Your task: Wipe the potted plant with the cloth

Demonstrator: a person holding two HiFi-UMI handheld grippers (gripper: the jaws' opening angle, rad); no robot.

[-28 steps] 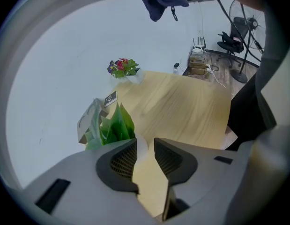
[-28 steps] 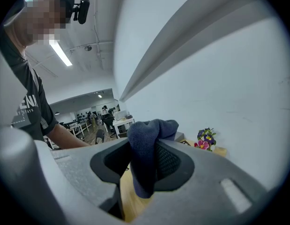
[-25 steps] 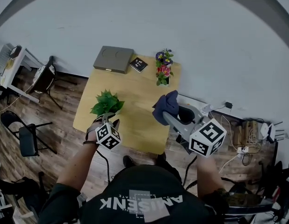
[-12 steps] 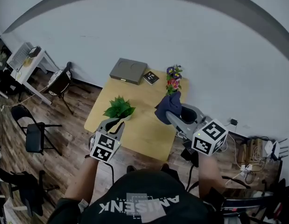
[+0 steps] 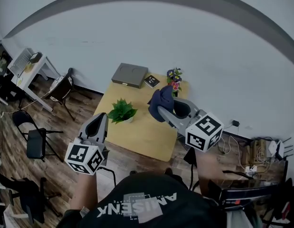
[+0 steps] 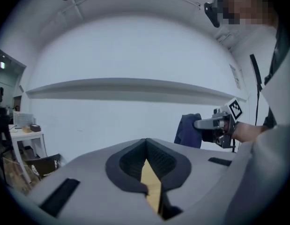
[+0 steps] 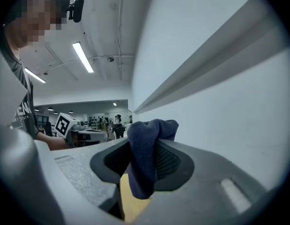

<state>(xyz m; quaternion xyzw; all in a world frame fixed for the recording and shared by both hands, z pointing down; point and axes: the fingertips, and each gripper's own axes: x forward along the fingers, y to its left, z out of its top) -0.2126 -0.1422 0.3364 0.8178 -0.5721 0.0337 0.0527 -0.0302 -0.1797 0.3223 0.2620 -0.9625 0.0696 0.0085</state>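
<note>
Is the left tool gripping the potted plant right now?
No, the left tool is shut on nothing, and the potted plant stands on the table, apart from it.

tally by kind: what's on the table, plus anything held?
Potted plants: 2, green plant and flowering plant
Grey box: 1
Black card: 1
Cloth: 1, held in right gripper
Total: 5
</note>
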